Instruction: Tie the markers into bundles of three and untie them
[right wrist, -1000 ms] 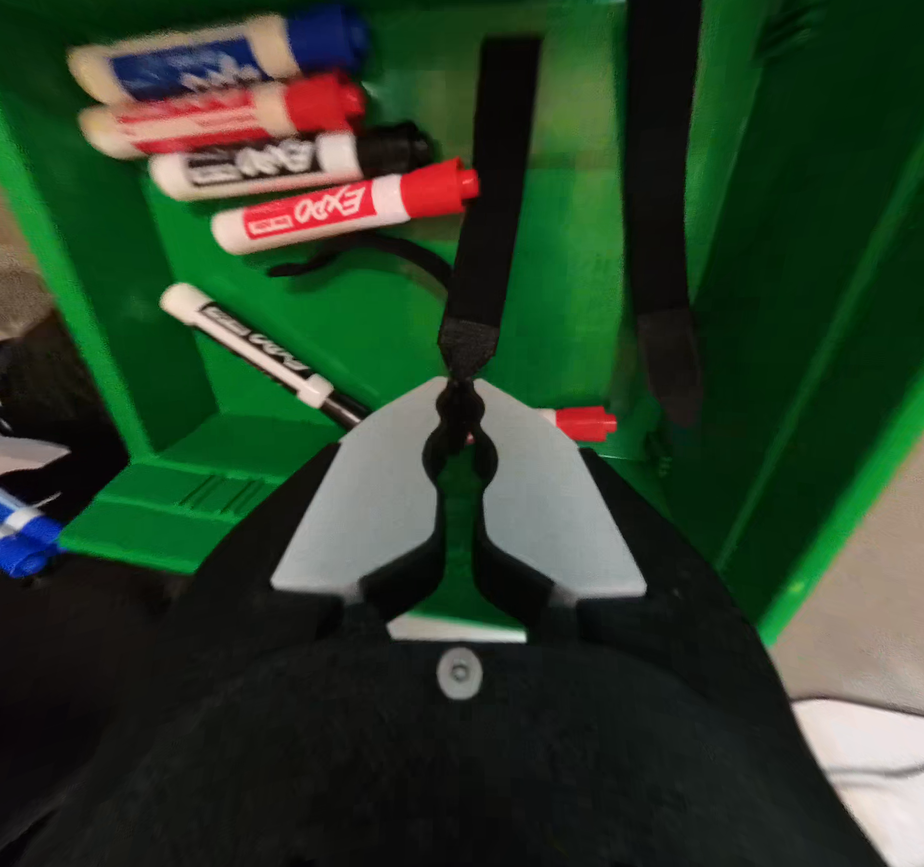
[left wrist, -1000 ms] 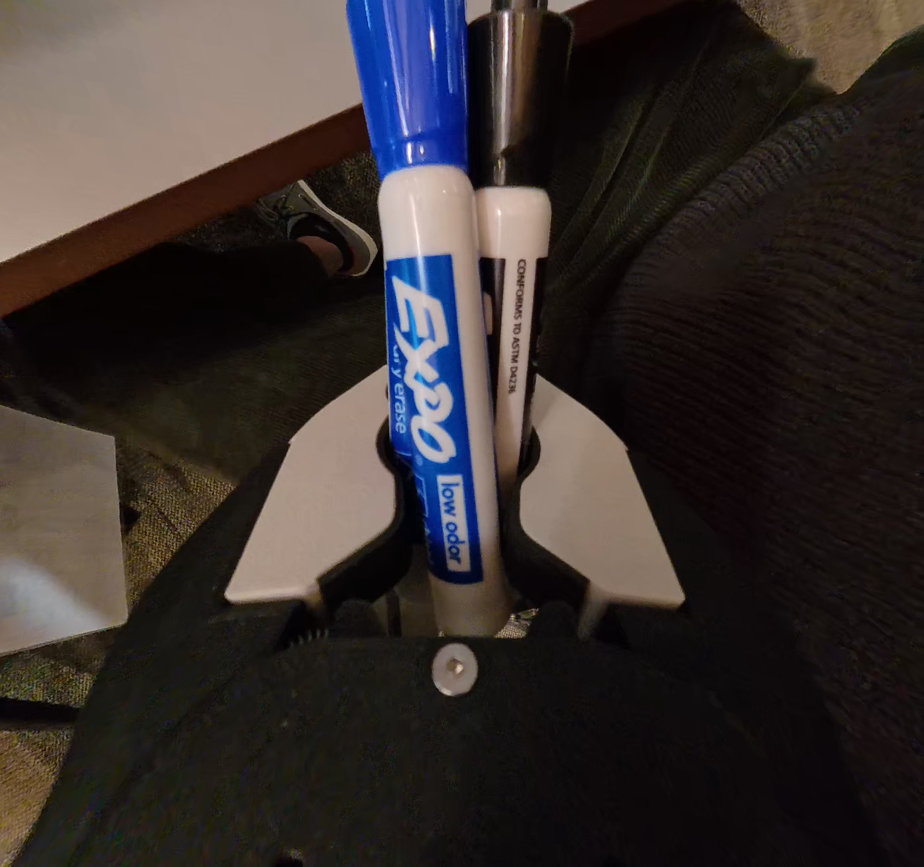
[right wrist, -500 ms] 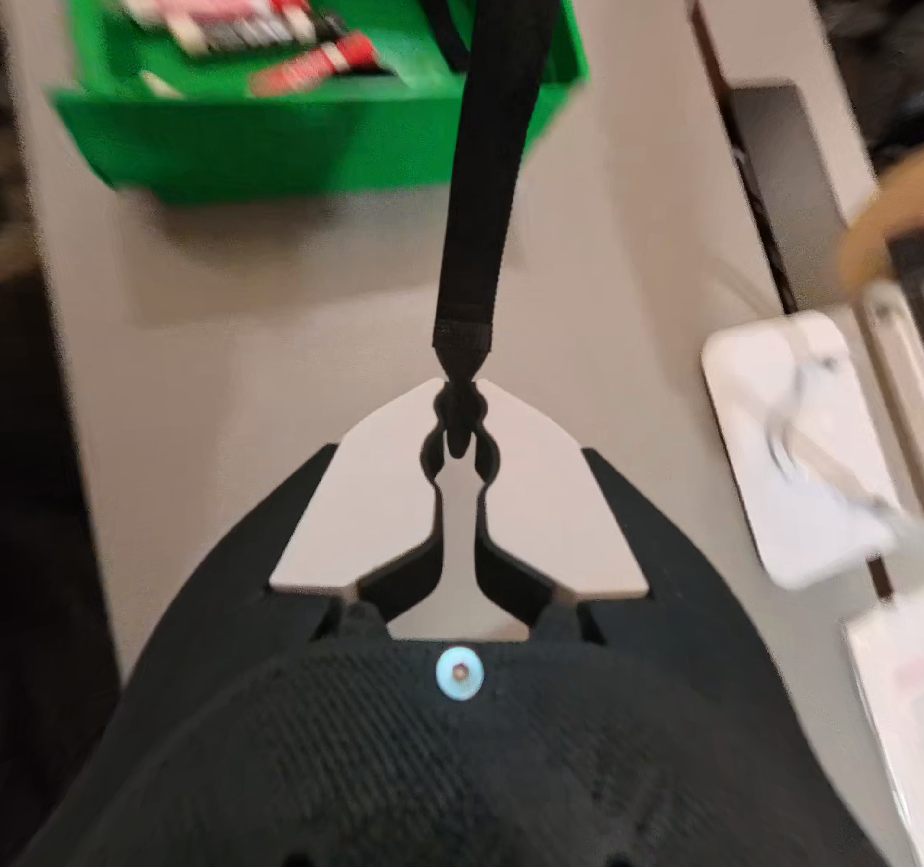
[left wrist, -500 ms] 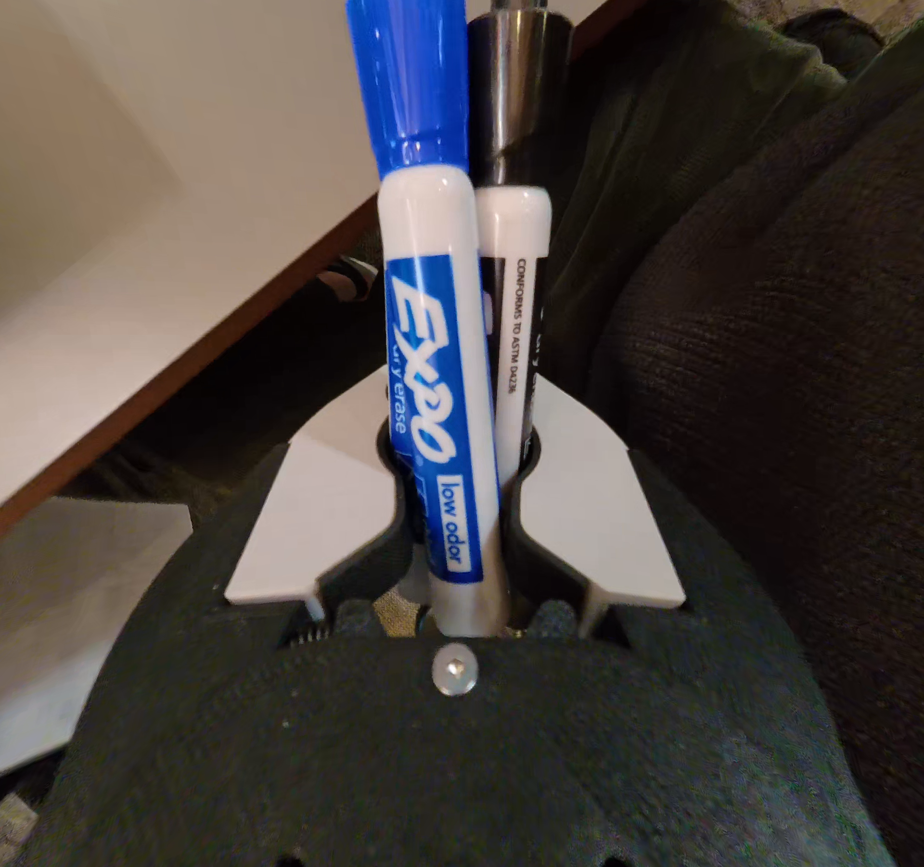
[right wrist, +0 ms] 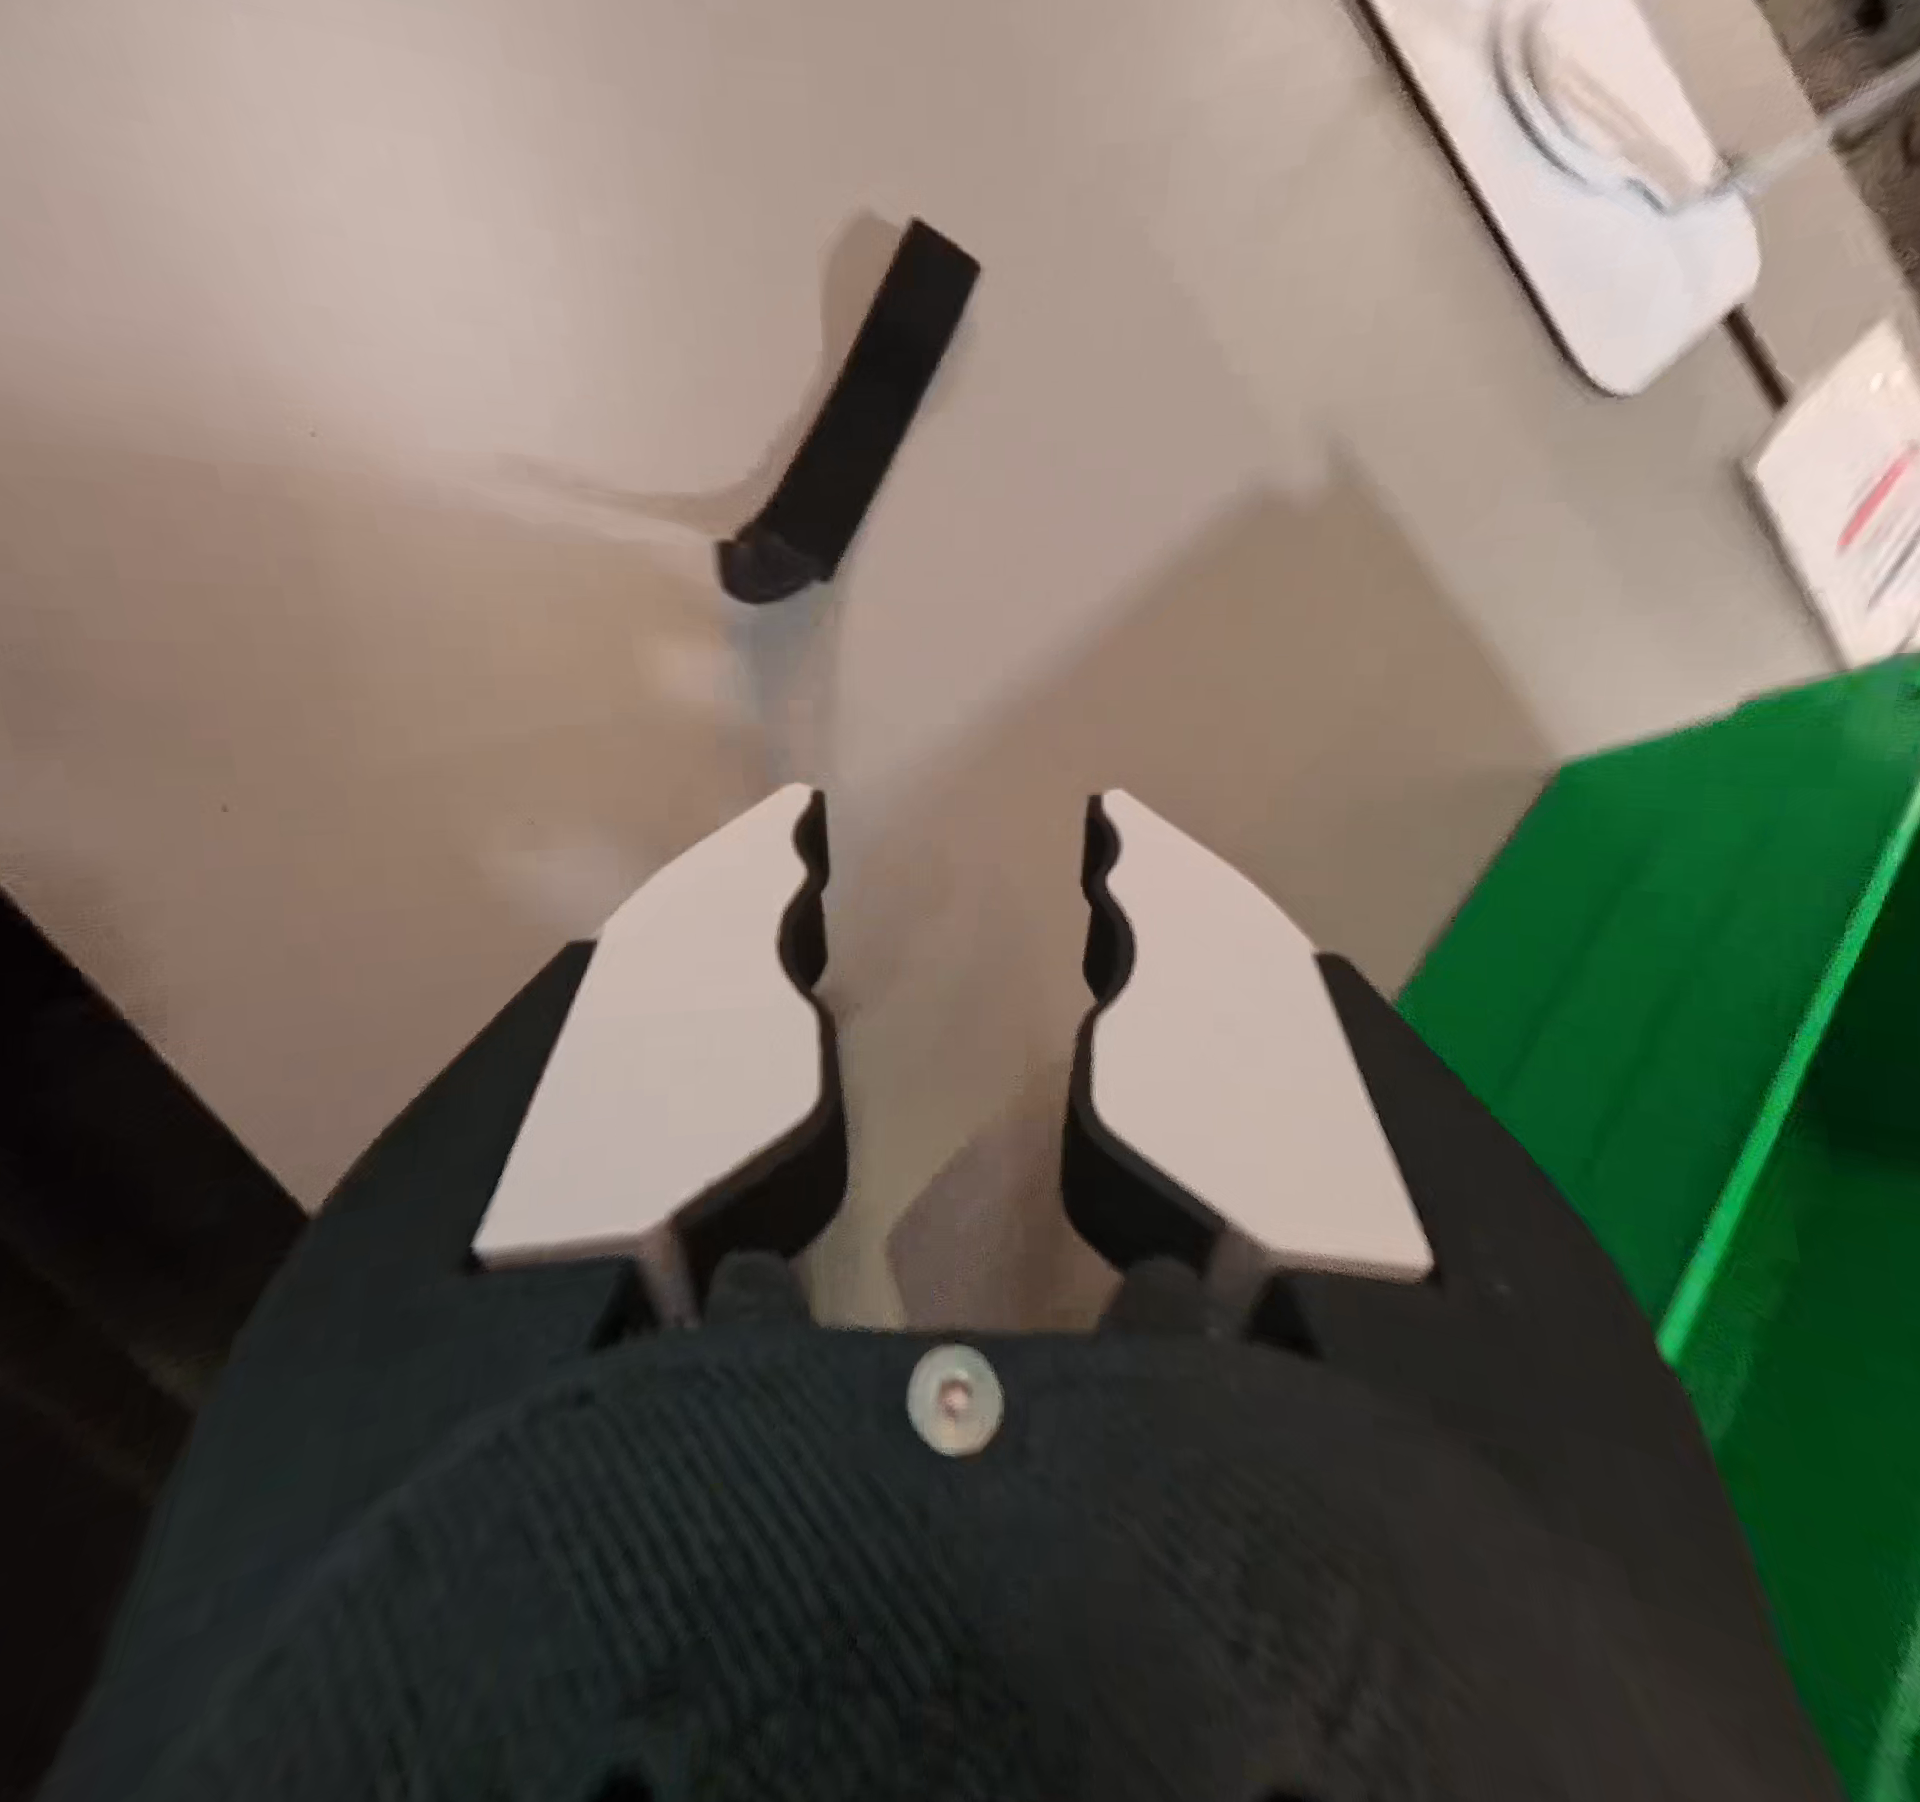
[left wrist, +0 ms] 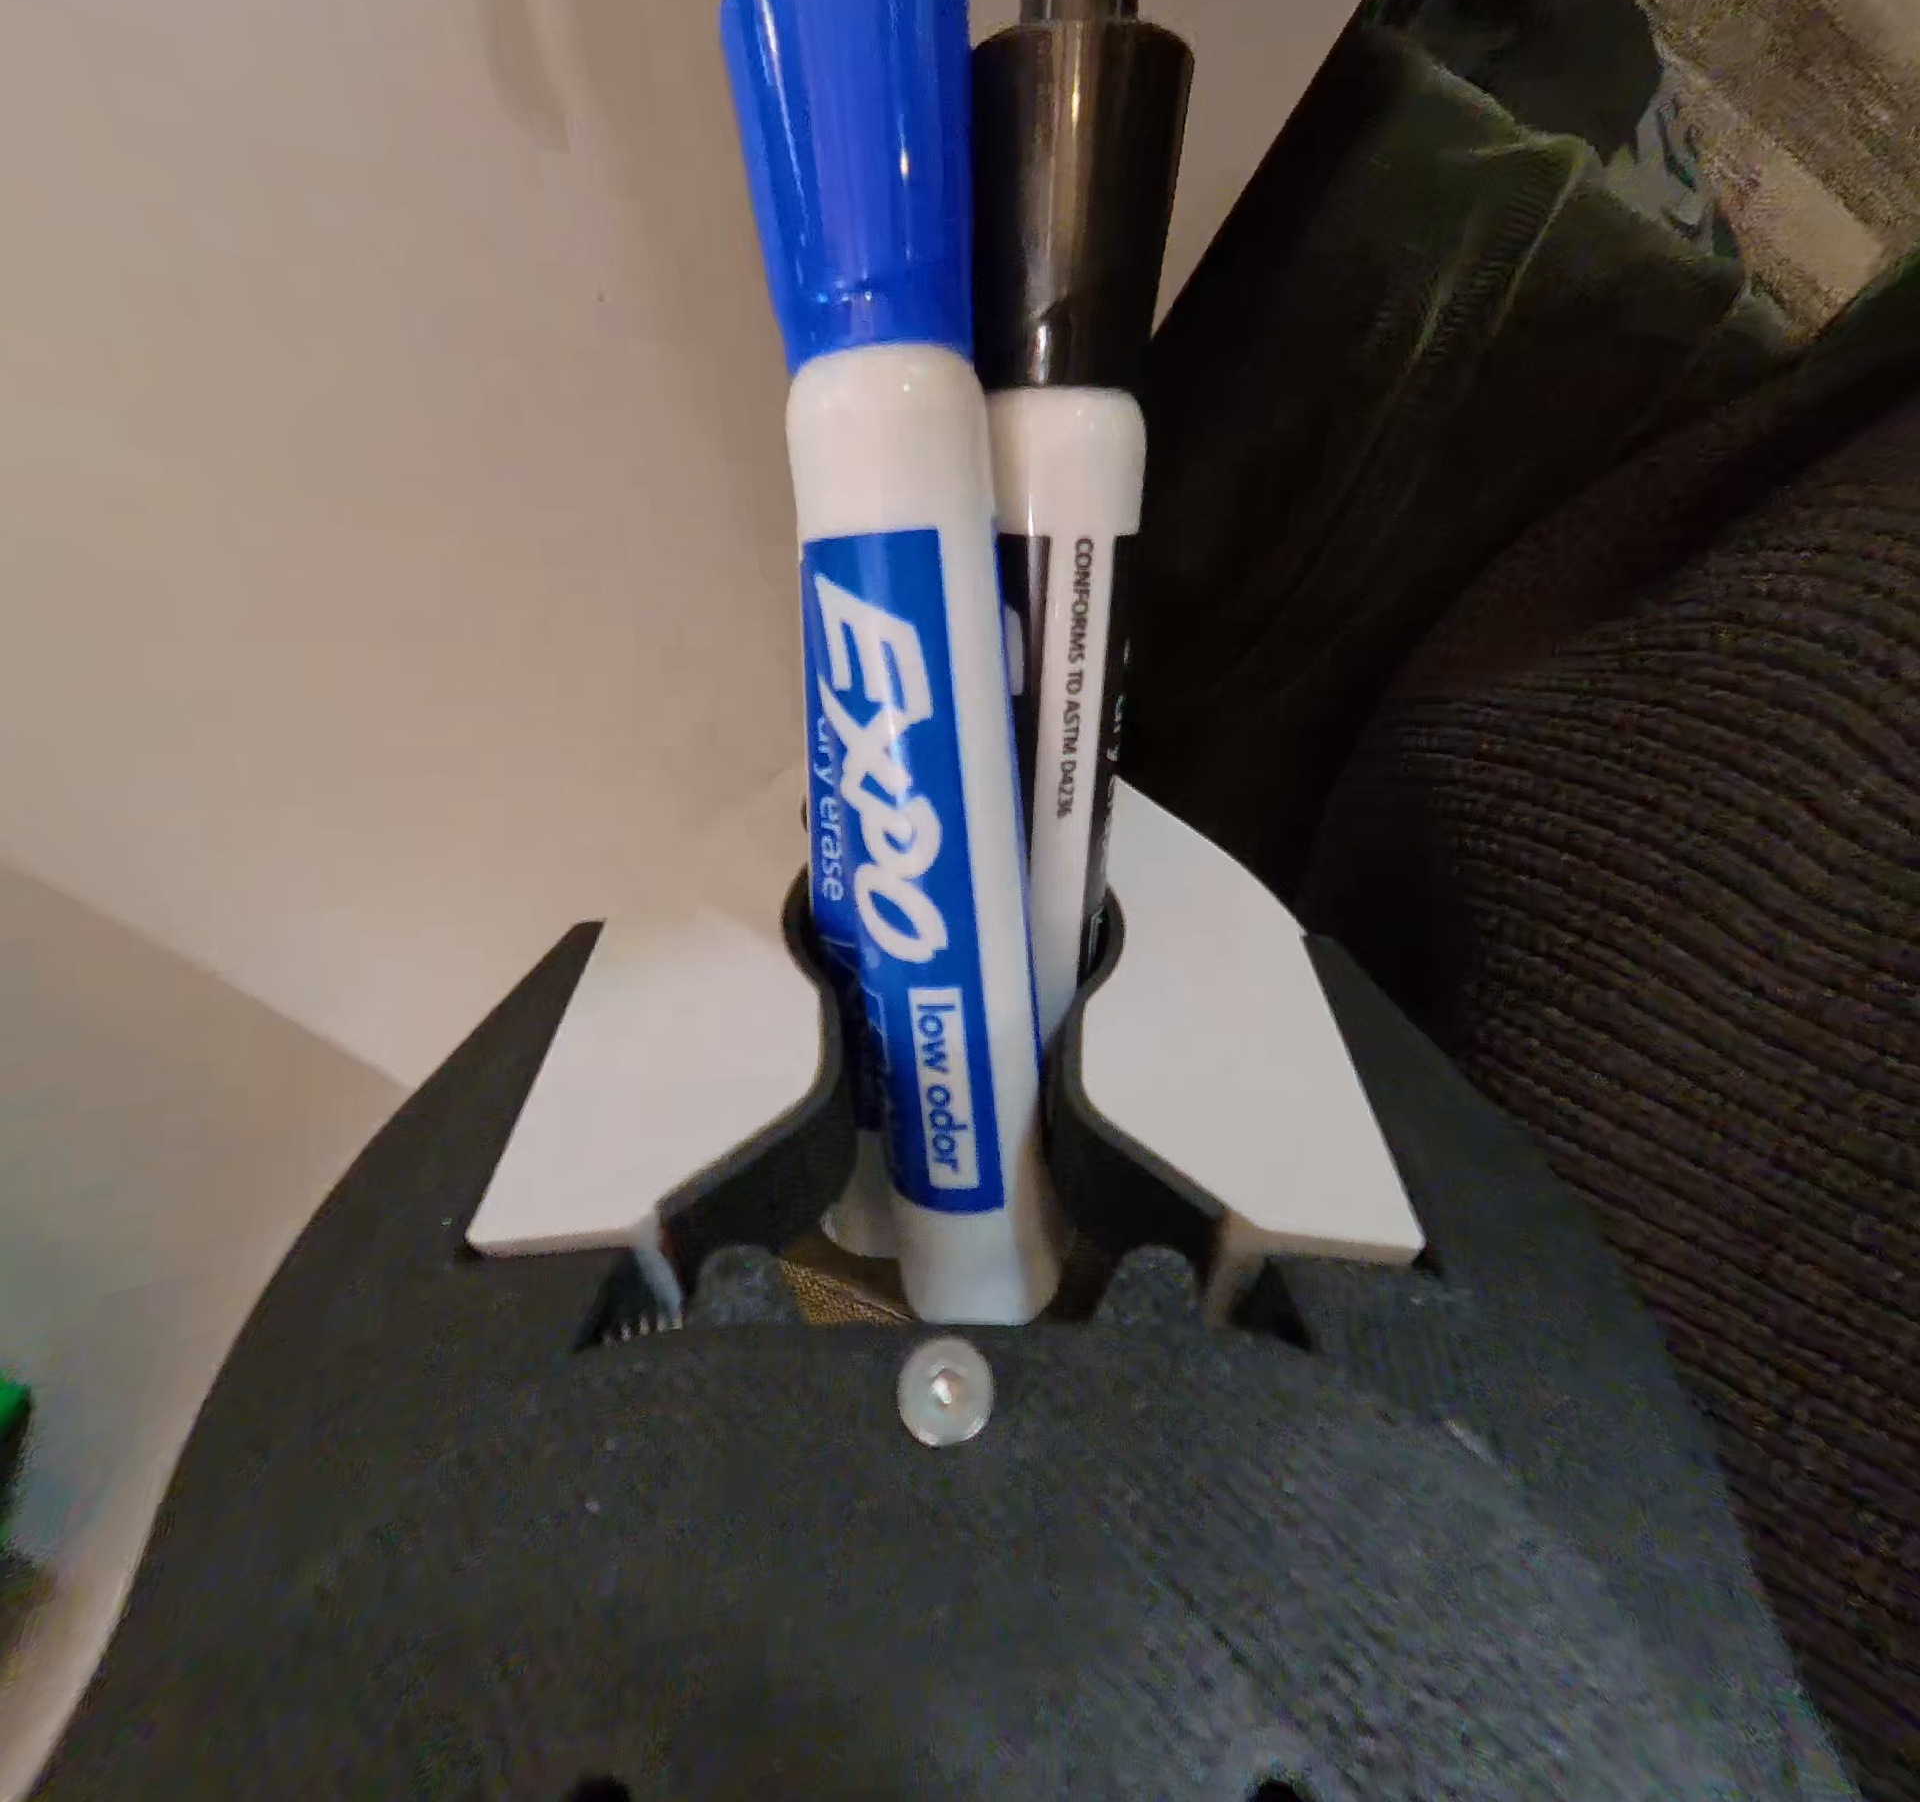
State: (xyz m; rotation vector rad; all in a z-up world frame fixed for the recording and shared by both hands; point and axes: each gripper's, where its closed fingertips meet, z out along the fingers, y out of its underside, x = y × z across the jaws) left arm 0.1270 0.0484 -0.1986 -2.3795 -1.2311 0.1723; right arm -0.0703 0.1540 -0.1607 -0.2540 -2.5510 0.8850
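Left gripper [left wrist: 951,931] clamping blue marker [left wrist: 894,672] and black marker [left wrist: 1081,464] upright. Right gripper [right wrist: 956,879] hanging wide, empty, over table [right wrist: 364,225]; black strap [right wrist: 852,412] lying at 12 o'clock, green bin [right wrist: 1662,973] at 3 o'clock.

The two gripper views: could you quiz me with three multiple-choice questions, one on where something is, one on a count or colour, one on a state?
1. Where does the black strap lie?
A. on the pale table, ahead of the right gripper
B. inside the green bin
C. between the right gripper's fingers

2. How many markers does the left gripper hold, and what colour are their caps?
A. one, red
B. two, blue and black
C. three, all black

3. How does the right gripper stand?
A. shut on the strap
B. shut on nothing
C. open, with nothing in it

Answers: 1 A, the strap rests on the table beyond the fingertips. 2 B, a blue marker and a black marker stand side by side between the fingers. 3 C, bare table shows between the fingers.
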